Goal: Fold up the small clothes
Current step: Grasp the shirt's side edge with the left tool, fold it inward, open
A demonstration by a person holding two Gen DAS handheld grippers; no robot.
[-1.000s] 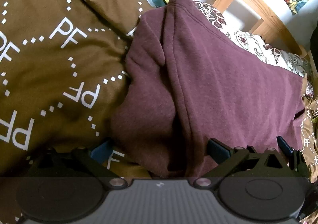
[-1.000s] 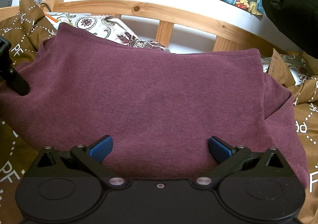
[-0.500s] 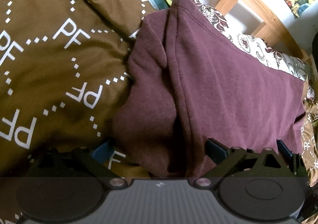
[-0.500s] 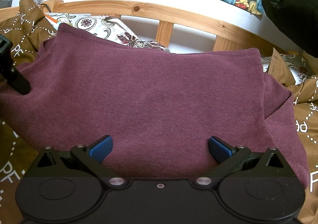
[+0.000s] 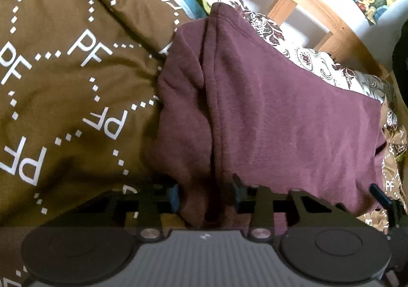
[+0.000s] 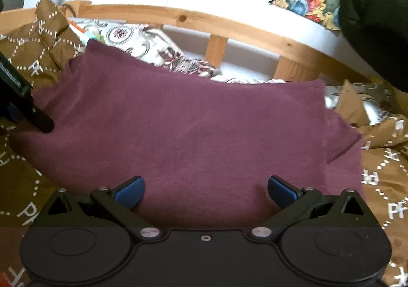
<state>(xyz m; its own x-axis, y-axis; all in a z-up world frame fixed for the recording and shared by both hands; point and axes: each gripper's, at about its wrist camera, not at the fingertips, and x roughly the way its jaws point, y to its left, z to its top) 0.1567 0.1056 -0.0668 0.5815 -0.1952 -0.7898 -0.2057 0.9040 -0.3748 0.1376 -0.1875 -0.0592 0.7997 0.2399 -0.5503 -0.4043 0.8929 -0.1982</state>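
Left wrist view: my left gripper point(image 5: 205, 196) has just been closing its jaws, and a bunched fold of the maroon shirt point(image 5: 280, 113) sits between the blue pads point(image 5: 174, 196). The cloth fills the gap and both pads look pressed against it, so I read this as a grip on the shirt's near edge. The shirt spreads from the gripper toward 1 o'clock and out to 3 o'clock, with a thick seam running up toward 12 o'clock. It lies on a brown quilt point(image 5: 63, 78) printed with white letters and dotted lines, which fills the frame from 7 to 11 o'clock. Past the shirt's far edge, at about 1 o'clock, a floral pillow point(image 5: 301, 55) rests against a wooden bed rail point(image 5: 313, 6).

In the right wrist view, my right gripper point(image 6: 204, 191) has its jaws wide apart, the blue pads point(image 6: 130, 191) over the shirt's point(image 6: 191, 129) near edge with nothing pinched between them. The shirt lies broad and mostly flat across the middle, one sleeve out at 3 o'clock. The tip of the left gripper point(image 6: 40, 121) shows at 9 o'clock, touching the shirt's left edge. The bed rail point(image 6: 216, 24) curves across at 12 o'clock, and a dark garment point(image 6: 377, 19) hangs at 2 o'clock. This view is slightly blurred.
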